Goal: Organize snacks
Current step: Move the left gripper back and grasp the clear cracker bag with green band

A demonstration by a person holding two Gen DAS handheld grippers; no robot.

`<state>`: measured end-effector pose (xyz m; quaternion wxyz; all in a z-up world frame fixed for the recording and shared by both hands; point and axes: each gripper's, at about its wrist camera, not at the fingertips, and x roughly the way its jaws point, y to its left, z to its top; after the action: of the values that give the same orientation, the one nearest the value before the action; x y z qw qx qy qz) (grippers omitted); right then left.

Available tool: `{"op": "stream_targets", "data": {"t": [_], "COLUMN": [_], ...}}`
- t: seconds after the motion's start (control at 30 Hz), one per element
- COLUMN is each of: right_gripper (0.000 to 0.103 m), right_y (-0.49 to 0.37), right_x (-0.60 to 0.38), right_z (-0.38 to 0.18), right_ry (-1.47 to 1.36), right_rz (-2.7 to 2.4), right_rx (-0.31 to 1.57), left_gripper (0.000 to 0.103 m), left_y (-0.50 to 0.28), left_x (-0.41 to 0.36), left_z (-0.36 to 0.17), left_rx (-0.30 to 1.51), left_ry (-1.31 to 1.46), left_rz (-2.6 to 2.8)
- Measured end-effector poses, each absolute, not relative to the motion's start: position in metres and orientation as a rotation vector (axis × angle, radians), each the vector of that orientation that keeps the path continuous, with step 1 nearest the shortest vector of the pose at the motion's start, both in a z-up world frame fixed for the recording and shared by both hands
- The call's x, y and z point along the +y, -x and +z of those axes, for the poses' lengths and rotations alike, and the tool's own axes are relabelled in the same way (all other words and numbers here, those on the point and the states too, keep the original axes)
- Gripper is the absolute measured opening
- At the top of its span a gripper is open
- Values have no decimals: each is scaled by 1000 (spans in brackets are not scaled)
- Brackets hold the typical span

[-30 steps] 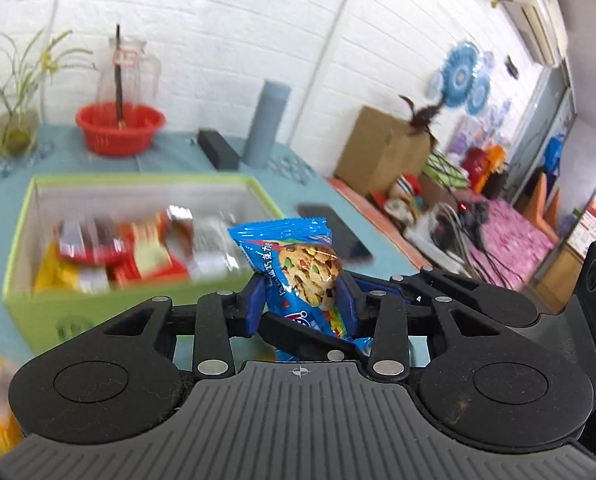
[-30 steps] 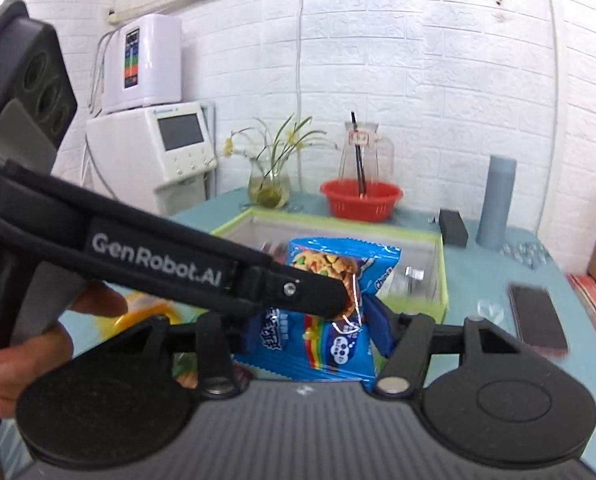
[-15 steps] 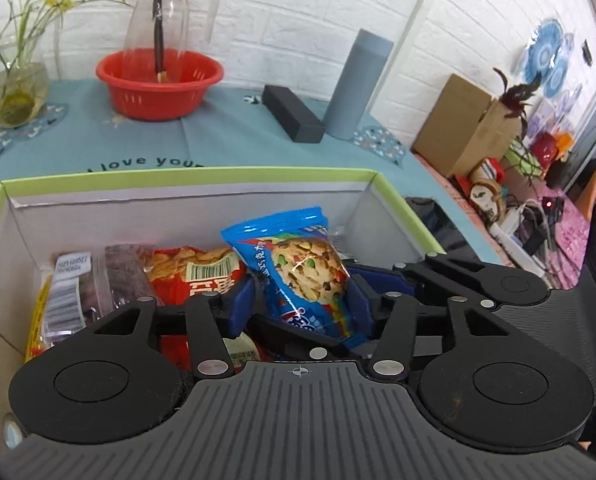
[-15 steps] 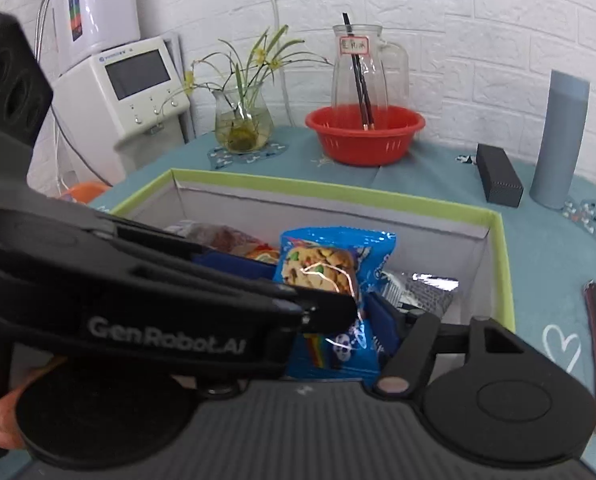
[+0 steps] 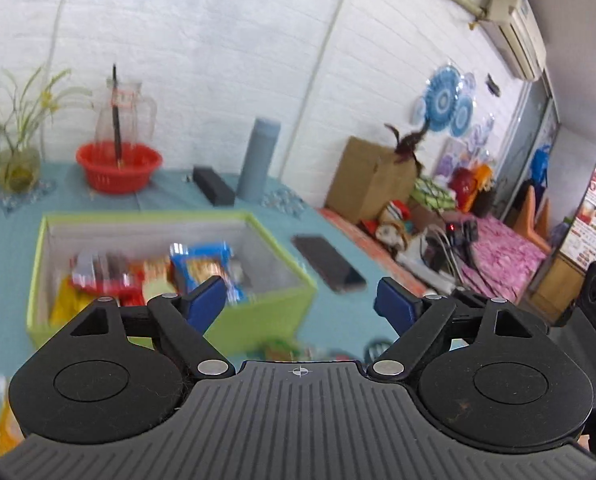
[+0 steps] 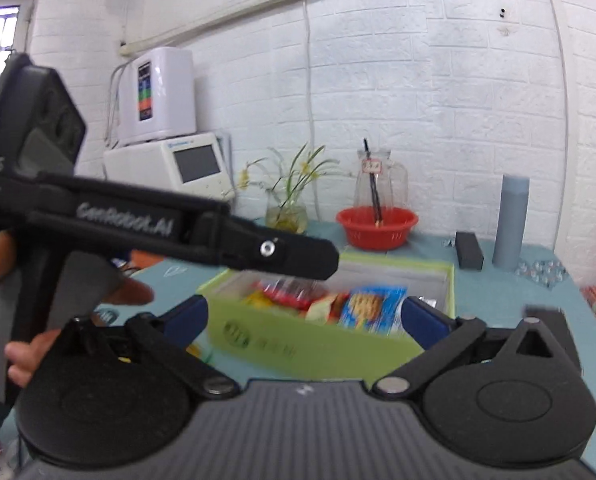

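left wrist: left gripper jaws, just opening, are standing apart on nothing; blue cookie packet is lying in the green box among several blurred packets; at least one snack is still waiting outside | right wrist: right gripper jaws, just opening, are gaping, unloaded; one cookie packet is resting inside the box

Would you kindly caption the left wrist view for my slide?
Open left hand-held gripper before a green-rimmed cardboard box holding a blue cookie packet among other snacks.
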<state>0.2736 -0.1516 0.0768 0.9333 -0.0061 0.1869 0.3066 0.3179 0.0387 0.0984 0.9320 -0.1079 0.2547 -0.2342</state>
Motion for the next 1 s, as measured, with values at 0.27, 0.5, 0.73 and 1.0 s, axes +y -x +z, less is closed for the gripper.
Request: {"op": "stream_targets", "data": {"t": [0.27, 0.5, 0.73, 1.0], "right_gripper": [102, 102, 102, 71], "right_y": [-239, -294, -382, -415], "right_x": [-182, -191, -174, -164], "right_z": [27, 41, 5, -13], "right_ry": [-7, -1, -30, -21], "right_rz": [476, 476, 539, 589], "right_rx": [516, 478, 676, 773], "left_gripper": [64, 67, 66, 42], "left_y": [-304, -366, -436, -455], "left_x": [30, 25, 5, -4], "left_z": [21, 42, 19, -14], "left_rx": [774, 772, 899, 980], "left_ry": [401, 440, 433, 414], "left_rz": [-506, -494, -489, -499]}}
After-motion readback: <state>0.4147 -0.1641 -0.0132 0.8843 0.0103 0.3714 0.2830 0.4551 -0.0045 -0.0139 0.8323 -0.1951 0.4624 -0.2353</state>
